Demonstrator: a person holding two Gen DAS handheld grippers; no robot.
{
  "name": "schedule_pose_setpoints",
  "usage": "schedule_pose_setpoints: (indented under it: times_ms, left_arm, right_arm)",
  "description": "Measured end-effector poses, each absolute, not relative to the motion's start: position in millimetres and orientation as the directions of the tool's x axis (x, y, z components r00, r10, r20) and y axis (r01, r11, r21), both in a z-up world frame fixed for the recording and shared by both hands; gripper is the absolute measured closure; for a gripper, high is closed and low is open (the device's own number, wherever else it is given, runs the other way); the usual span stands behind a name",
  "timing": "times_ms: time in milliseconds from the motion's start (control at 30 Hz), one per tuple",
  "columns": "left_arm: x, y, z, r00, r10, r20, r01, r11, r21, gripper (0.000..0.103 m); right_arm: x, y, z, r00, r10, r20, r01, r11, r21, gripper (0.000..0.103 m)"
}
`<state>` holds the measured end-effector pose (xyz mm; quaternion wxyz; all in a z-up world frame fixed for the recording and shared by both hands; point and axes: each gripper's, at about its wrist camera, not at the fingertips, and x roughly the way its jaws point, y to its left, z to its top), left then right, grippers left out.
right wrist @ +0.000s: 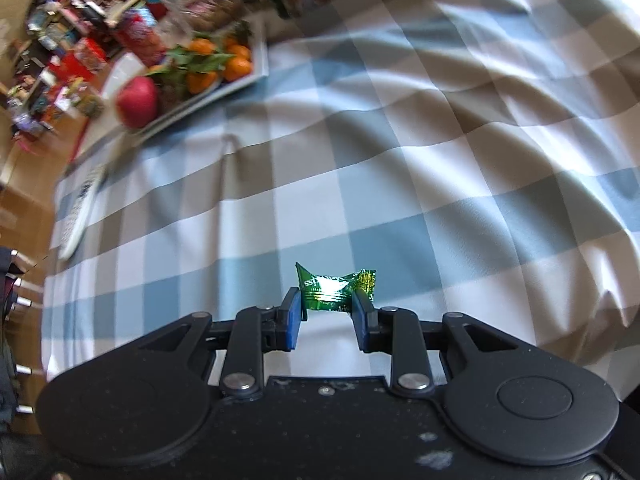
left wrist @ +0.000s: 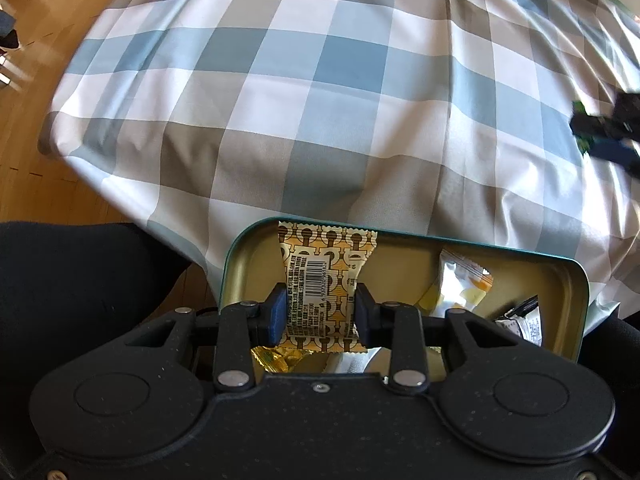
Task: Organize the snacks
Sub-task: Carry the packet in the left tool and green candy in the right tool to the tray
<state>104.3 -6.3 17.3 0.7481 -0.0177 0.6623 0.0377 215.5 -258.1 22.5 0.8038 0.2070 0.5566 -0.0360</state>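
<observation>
Left wrist view: the left gripper [left wrist: 320, 312] hides part of the open tin [left wrist: 560, 264]; its fingers clamp a yellow-brown patterned snack packet [left wrist: 326, 276] over the tin.

Right wrist view, blurred: the right gripper [right wrist: 326, 312] pinches a shiny green candy wrapper [right wrist: 334, 286] above the checked tablecloth [right wrist: 440, 160].

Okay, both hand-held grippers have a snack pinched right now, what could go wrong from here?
1. The right hand-held gripper pinches the green candy only by its crinkly wrapper, over bare tablecloth; it could slip out before reaching the tin.
2. The left hand-held gripper holds the yellow patterned packet over the tin, near its rim; released here, it may hang over the edge.
</observation>
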Motion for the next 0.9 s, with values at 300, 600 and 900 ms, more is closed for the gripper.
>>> schedule_pose_setpoints:
  times_ms: [300,600,900]
  left_arm:
    - [94.7,-11.6,12.5,0.125,0.015,-0.992,-0.048,0.999,0.009,0.061]
    - [97.3,-14.6,5.2,0.137,0.059,-0.989,-0.032,0.998,0.055,0.061]
    - [97.9,-14.2,1.0,0.136,0.070,-0.988,-0.024,0.997,0.067,0.059]
  right_arm:
    - [121.1,-243.9,26.9,0.393,0.275,-0.877,0.307,0.860,0.407,0.074]
    - [78.3,-215.8,15.9,0.366,0.276,-0.889,0.296,0.871,0.392,0.074]
    - [64.4,-198.7,13.6,0.346,0.228,-0.910,0.261,0.908,0.327,0.074]
